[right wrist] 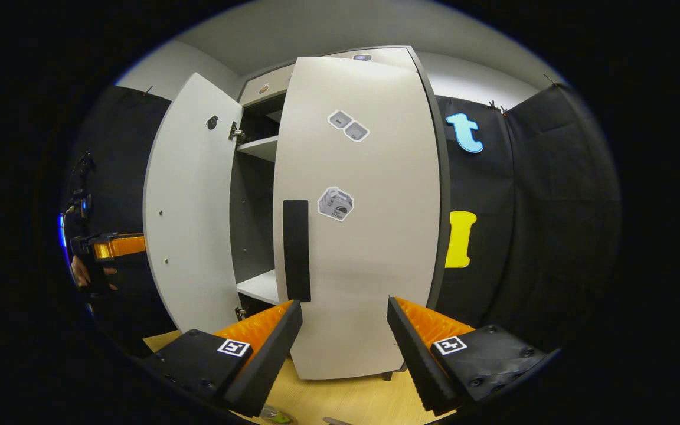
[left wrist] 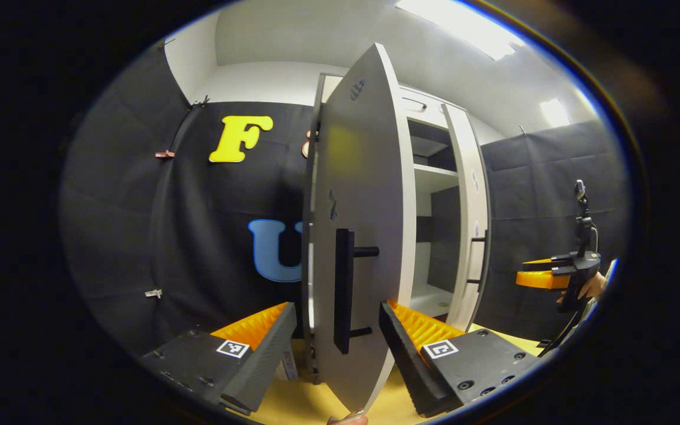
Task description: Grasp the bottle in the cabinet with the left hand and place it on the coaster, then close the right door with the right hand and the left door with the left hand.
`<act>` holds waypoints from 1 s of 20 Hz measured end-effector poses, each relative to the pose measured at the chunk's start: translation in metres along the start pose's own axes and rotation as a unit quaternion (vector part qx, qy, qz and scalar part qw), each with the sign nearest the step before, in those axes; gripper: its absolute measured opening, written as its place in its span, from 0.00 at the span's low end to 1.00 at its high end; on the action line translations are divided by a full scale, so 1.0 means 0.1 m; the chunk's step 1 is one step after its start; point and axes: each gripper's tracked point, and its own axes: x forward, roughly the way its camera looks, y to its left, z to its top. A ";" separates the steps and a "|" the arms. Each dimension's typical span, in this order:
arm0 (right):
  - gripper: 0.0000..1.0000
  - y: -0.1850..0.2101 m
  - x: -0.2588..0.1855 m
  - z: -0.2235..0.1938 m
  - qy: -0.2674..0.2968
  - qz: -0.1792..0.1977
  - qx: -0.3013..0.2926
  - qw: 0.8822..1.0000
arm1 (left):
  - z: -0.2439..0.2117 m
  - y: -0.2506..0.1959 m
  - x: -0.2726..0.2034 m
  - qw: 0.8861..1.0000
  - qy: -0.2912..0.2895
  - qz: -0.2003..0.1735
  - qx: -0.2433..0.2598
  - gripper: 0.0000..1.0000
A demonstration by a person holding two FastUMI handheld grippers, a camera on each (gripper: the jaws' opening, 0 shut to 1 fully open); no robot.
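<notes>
The white cabinet's left door (left wrist: 363, 177) stands open and nearly edge-on right in front of my left gripper (left wrist: 337, 330). That gripper is open, one finger on each side of the door's lower part and its black bar handle (left wrist: 345, 289), without pressing on it. The right door (right wrist: 363, 224) is swung almost shut, its black handle (right wrist: 296, 251) just above my right gripper (right wrist: 343, 327), which is open and holds nothing. Between the doors a gap shows the shelves (right wrist: 260, 147). A small greenish thing (right wrist: 275, 418) at the bottom edge is too cut off to identify.
The cabinet stands on a light wooden tabletop (right wrist: 346, 395). Black cloth walls close in on both sides. The right gripper and the hand holding it (left wrist: 552, 277) hang at the far right in the left gripper view; the left gripper (right wrist: 113, 245) sits beyond the open left door (right wrist: 192, 206).
</notes>
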 end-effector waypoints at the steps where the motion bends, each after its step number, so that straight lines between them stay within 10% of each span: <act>1: 0.96 -0.03 0.00 -0.01 0.001 -0.002 0.000 1.000 | 0.00 -0.07 0.06 1.000 -0.001 -0.007 -0.002 0.91; 11: 0.96 -0.27 0.07 -0.01 0.002 -0.007 0.005 1.000 | -0.02 -0.89 0.68 0.994 -0.020 -0.097 -0.039 0.93; 20: 0.96 -0.34 0.01 0.06 -0.006 -0.004 0.012 1.000 | -0.22 -1.22 1.11 0.995 -0.005 -0.090 -0.041 0.95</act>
